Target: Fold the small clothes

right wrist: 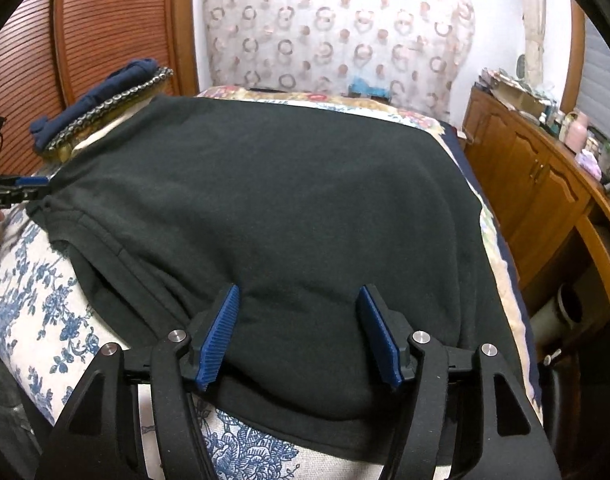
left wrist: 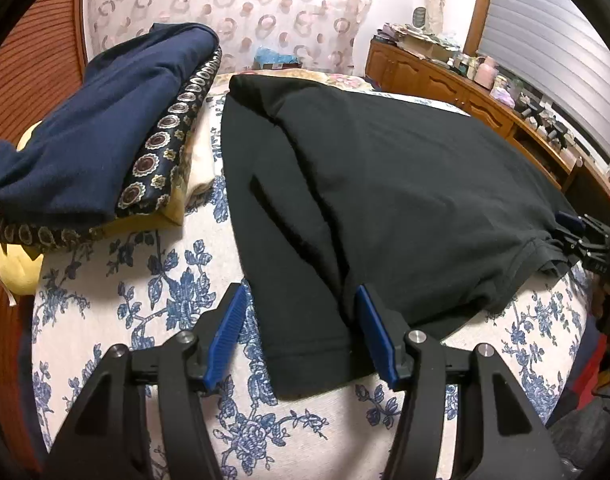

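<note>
A black garment [left wrist: 385, 184] lies spread over a bed [left wrist: 153, 280] covered in a white spread with blue flowers, reaching from the near edge toward the far end; its surface is mostly flat, with a long fold running down its left part and a ribbed hem at the near edge. The left gripper [left wrist: 301, 336] hovers at the near edge over a narrow folded section of the garment, its blue-padded jaws spread wide with the cloth's hem lying between them, not pinched. The right gripper [right wrist: 299, 336] sits further along the same near edge, jaws likewise released and wide apart, with the black fabric passing beneath and between the pads. At the bed's far left corner a stack of folded clothes [left wrist: 97, 128] rests apart from the garment: a navy piece on top, a dark patterned one under it, and yellow fabric at the bottom. A wooden sideboard [right wrist: 537, 184] crowded with small items stands beyond the bed's right edge, and a curtain [right wrist: 337, 32] with ring patterns hangs behind the far end.
</note>
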The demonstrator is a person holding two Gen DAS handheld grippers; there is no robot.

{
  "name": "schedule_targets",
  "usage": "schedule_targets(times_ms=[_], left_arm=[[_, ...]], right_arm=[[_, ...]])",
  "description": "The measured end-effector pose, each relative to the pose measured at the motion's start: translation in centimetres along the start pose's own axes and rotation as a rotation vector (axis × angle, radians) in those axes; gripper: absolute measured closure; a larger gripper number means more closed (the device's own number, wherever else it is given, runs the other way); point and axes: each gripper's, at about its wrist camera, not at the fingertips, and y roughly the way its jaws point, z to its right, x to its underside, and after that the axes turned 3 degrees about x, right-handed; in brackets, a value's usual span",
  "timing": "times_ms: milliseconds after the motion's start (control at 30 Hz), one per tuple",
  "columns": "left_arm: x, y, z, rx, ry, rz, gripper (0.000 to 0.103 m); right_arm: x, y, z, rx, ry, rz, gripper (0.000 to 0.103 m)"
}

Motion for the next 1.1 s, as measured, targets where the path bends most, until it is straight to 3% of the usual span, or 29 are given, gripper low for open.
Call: schedule_targets(times_ms=[233, 400, 567, 1100], left_arm=[[0.2, -0.7, -0.5, 0.006, -0.036, 0.016, 0.046], [-0.4, -1.5, -0.6, 0.061, -0.07, 0.056, 0.045], [-0.8, -0.2, -0.4, 0.094, -0.082, 0.027, 0.043], [-1.5, 1.8, 0.3, -0.063, -0.039, 0.001, 0.042]], right_arm=[[0.2, -0.1, 0.1, 0.0, 0.017, 0.011, 0.038], [0.3, -0.1, 0.1, 0.0, 0.017, 0.012, 0.038], [0.3, -0.1, 0.2, 0.0, 0.017, 0.012, 0.038], [0.5, -0.1, 0.2, 0.0, 0.018, 0.013, 0.038]])
